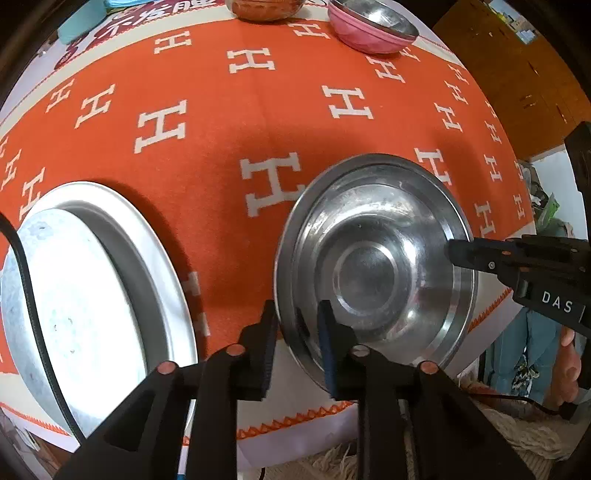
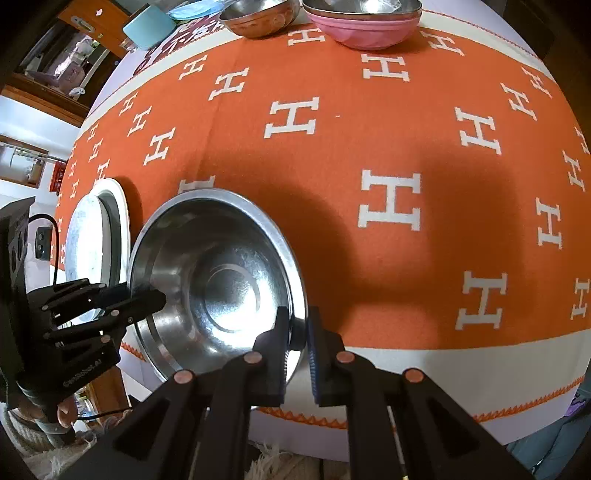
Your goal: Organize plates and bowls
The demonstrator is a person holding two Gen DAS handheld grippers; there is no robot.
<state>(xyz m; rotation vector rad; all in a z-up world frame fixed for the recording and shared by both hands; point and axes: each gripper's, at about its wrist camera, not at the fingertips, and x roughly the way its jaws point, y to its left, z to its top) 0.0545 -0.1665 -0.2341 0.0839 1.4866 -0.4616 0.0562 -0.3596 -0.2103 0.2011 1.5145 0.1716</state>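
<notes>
A steel bowl [image 1: 373, 273] [image 2: 221, 288] is at the table's front edge, on the orange cloth. My right gripper [image 2: 297, 332] is shut on its right rim, one finger inside and one outside; in the left wrist view the right gripper [image 1: 452, 253] shows at that rim. My left gripper [image 1: 295, 332] straddles the opposite rim with a small gap at the inner pad, so it is open around the rim. The left gripper [image 2: 147, 299] also shows in the right wrist view, at the bowl's left edge.
A white plate [image 1: 166, 280] [image 2: 122, 206] carrying a pale speckled dish lies left of the bowl. At the far edge stand a pink bowl [image 1: 365, 37] [image 2: 365, 31] with a steel one nested inside, a copper-toned bowl [image 2: 258, 20] and a light-blue box [image 2: 147, 24].
</notes>
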